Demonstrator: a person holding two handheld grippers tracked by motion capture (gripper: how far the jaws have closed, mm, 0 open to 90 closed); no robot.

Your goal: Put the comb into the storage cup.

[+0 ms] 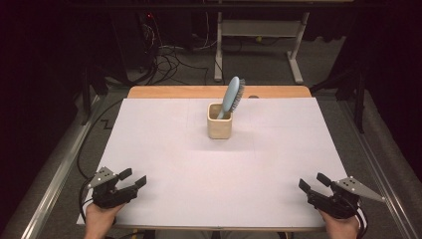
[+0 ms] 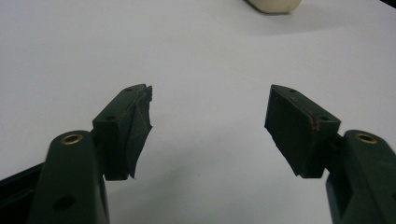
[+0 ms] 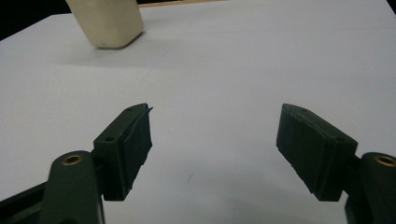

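At the lower left of the high view, the left claw (image 1: 133,178) is seen resting on the near edge of the white-covered counter (image 1: 164,149), held by a hand (image 1: 99,215) that enters from the bottom edge. Its 2 black jaws are spread apart and aimed toward the upper right, with nothing between them. In the left gripper view the same released state is confirmed: the left claw (image 2: 208,126) shows bare white surface in the gap, and the dark pad lining on the jaw at the left of the frame is seen frayed and peeling.

Near the upper middle of the high view, a cream-coloured, square-sided ceramic cup (image 1: 219,121) is seen standing upright on the counter, well apart from both claws. A light blue plastic hairbrush with dark bristles (image 1: 233,94) is held in it, handle down, its head tilted toward the upper right above the rim. The cup's base is caught at the top edge of the left gripper view (image 2: 273,5) and at the upper left of the right gripper view (image 3: 108,23).

At the lower right of the high view, the right claw (image 1: 313,181) is seen on the near edge, held by the other hand (image 1: 341,225), jaws released and aimed toward the upper left. In the right gripper view, the right claw (image 3: 215,140) is shown open over bare counter.
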